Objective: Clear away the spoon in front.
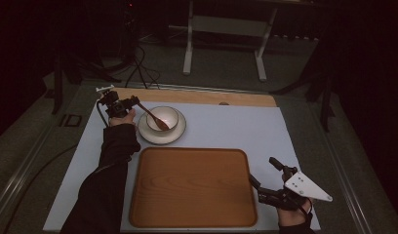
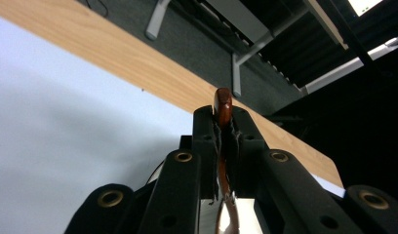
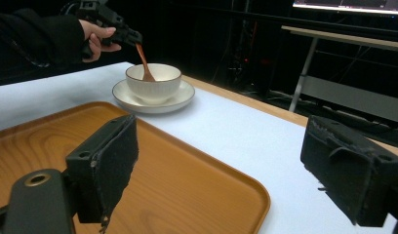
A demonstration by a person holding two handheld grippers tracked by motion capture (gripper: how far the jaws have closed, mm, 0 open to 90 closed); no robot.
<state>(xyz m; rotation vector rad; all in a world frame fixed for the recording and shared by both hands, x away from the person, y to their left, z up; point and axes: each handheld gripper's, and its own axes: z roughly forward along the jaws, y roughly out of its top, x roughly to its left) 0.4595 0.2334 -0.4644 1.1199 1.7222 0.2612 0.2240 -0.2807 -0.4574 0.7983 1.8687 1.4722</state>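
Note:
A white bowl [image 1: 163,116] stands on a white saucer [image 1: 149,134] at the far left of the white table mat. A brown wooden spoon [image 1: 152,117] leans into the bowl, its handle clamped in my left gripper [image 1: 134,101], which is shut on it just left of the bowl. In the left gripper view the spoon handle [image 2: 222,109] sticks up between the closed jaws. The bowl [image 3: 153,82] and spoon [image 3: 143,62] also appear in the right gripper view. My right gripper [image 1: 263,174] rests open by the tray's right edge, nothing between its jaws.
A large wooden tray [image 1: 192,185] lies bare in the near middle of the mat [image 1: 226,126]. A wooden table strip [image 1: 197,96] runs along the far edge. Beyond it stand a metal table frame [image 1: 225,34] and floor cables.

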